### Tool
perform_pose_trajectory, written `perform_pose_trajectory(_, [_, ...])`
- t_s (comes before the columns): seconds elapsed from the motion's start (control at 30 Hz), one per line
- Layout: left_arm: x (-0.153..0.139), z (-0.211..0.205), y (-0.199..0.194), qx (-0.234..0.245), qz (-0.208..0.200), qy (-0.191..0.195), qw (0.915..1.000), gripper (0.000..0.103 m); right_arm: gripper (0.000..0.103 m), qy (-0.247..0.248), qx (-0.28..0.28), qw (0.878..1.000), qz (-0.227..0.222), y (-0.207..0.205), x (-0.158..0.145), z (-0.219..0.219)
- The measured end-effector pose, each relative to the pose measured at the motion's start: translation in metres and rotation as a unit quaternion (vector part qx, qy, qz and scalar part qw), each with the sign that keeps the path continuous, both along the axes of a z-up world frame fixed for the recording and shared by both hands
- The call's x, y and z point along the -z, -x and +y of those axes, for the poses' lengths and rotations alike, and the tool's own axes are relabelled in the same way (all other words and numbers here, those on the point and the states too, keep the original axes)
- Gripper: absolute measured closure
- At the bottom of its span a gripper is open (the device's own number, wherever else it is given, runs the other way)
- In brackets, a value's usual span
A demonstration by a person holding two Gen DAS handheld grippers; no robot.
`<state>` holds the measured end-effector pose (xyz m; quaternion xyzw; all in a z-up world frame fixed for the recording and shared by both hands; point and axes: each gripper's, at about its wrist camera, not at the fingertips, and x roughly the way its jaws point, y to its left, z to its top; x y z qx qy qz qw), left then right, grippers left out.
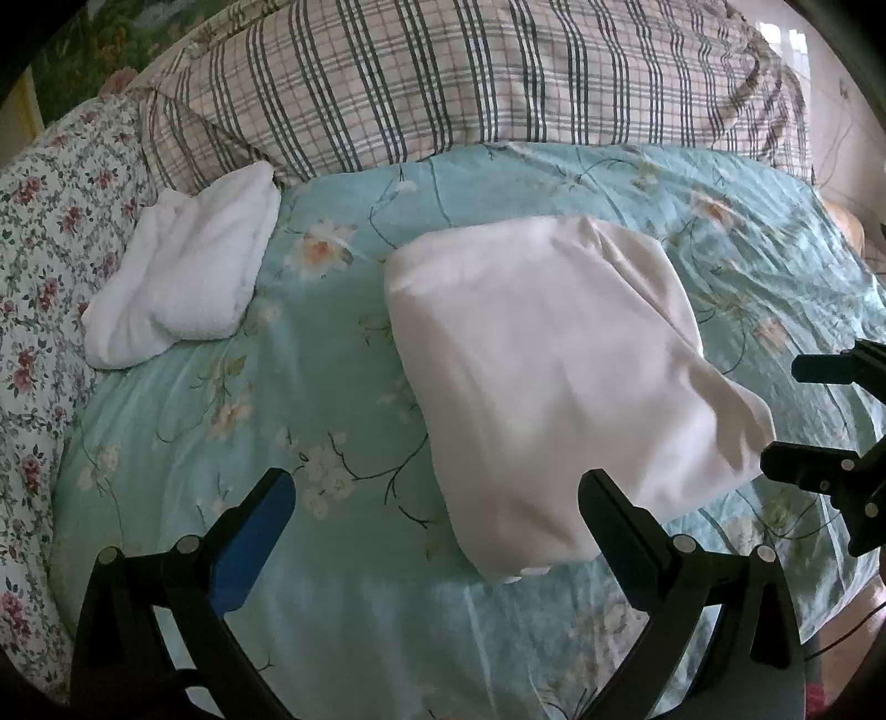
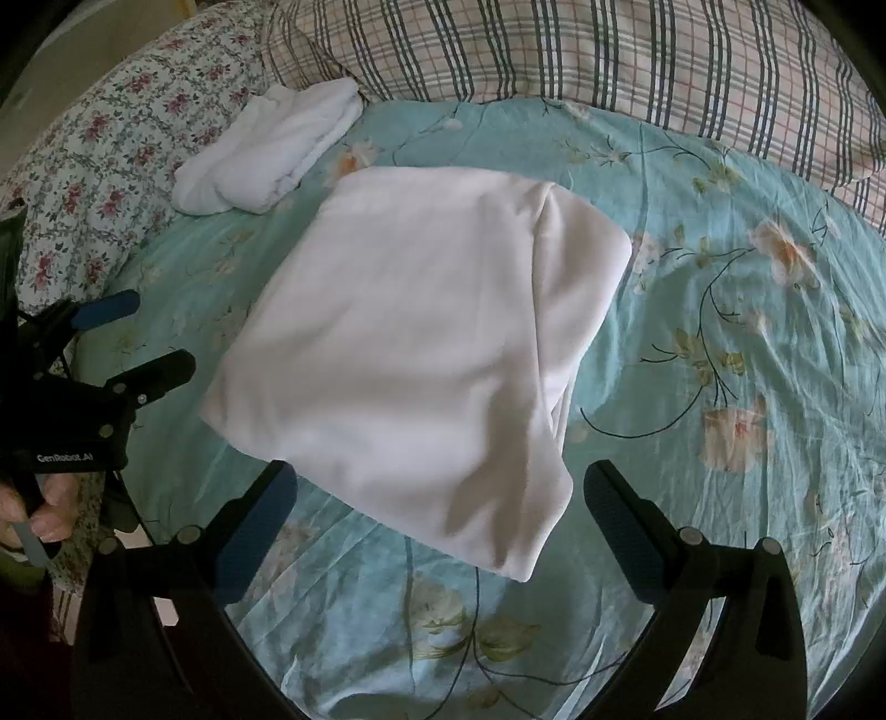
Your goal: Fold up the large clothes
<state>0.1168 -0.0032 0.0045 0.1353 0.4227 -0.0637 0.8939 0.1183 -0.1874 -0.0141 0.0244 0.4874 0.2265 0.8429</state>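
Fold looks finished: white garment [image 2: 410,354] lies compact on bed [image 2: 720,310]. Left gripper [image 1: 437,498] & right gripper [image 2: 440,493] both spread, empty; next probably move it beside folded towel [image 2: 266,160].

Folded white garment [image 2: 421,354], flat rectangular bundle, lying askew on the bed

Here's the bed [image 2: 720,288], under a teal flowered sheet. A folded white garment [image 2: 410,354] lies flat mid-bed, a rumpled white towel [image 2: 271,155] beyond it, a plaid quilt [image 2: 554,50] bunched behind.
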Motion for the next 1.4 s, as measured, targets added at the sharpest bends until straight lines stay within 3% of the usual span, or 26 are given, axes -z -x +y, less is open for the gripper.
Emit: perform_pose_trajectory(1.4, [-0.012, 0.006, 0.022, -0.005, -0.02, 0.003, 0.9998, 0.001, 0.0, 0.012, 0.006, 1.0, -0.021, 0.022, -0.018, 0.011])
